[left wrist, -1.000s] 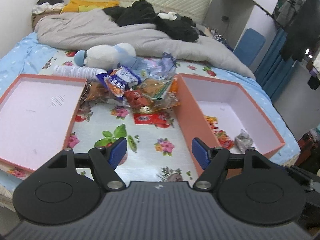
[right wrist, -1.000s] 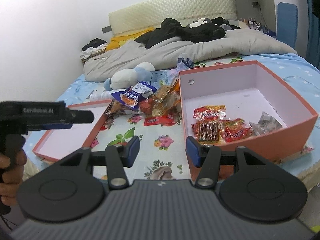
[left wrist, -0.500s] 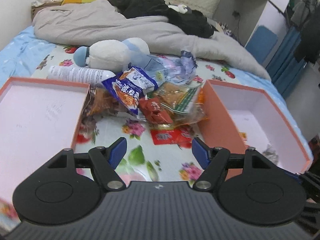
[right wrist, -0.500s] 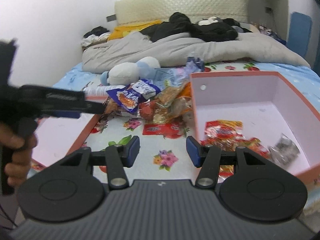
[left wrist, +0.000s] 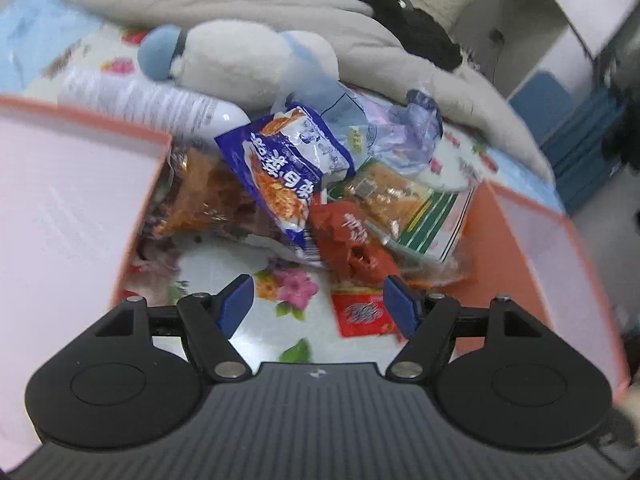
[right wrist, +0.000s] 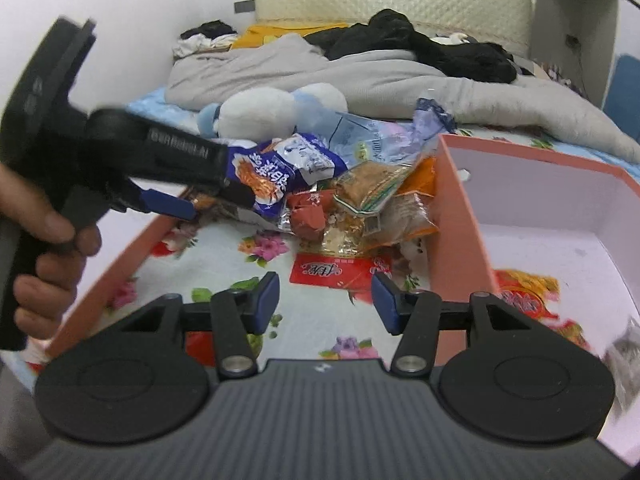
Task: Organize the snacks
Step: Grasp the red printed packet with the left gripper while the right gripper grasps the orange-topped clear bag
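The left gripper (left wrist: 318,302) has its jaws wide apart with nothing between them; just ahead, near its right jaw, lies a flat red packet (left wrist: 362,314). The right gripper (right wrist: 325,304) is half open and also empty. To its right stands the orange box (right wrist: 460,216), holding red snack packets (right wrist: 524,292) and a small silver one. Left of the left jaws the other box (left wrist: 60,216) looks empty. Beyond both jaws, between the boxes, the snack pile (left wrist: 304,196) has a blue bag (left wrist: 284,168) on top.

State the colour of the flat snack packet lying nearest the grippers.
Red, with white lettering: the flat packet shows best in the right wrist view.
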